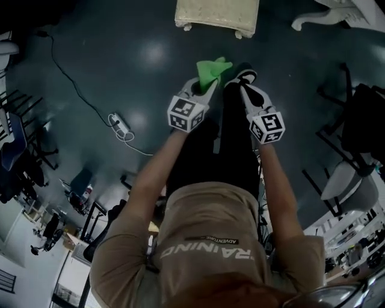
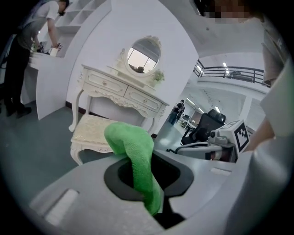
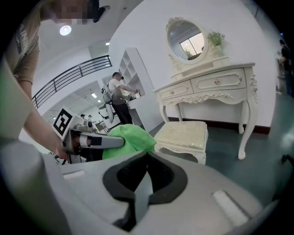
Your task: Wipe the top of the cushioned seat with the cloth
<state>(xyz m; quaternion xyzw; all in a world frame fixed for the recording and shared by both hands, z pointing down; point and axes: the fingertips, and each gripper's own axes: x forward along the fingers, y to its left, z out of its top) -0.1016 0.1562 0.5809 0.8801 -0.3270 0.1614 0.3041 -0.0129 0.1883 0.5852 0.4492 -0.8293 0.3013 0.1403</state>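
Note:
A green cloth (image 1: pixel 212 70) hangs pinched in my left gripper (image 1: pixel 204 84), which is shut on it; in the left gripper view the cloth (image 2: pixel 135 158) drapes out of the jaws. My right gripper (image 1: pixel 245 79) is held beside it, shut with nothing between its jaws. The cream cushioned seat (image 1: pixel 217 14) stands on the floor ahead of both grippers, some way off. It shows as a low stool (image 2: pixel 92 133) under a white dressing table (image 2: pixel 123 89), and the seat (image 3: pixel 183 135) appears right of the cloth (image 3: pixel 129 140) in the right gripper view.
The white dressing table (image 3: pixel 206 82) with an oval mirror (image 3: pixel 185 39) stands against the wall behind the stool. A power strip with cable (image 1: pixel 119 125) lies on the dark floor at left. Chairs (image 1: pixel 349 180) stand at right. A person (image 3: pixel 117 98) works at a counter.

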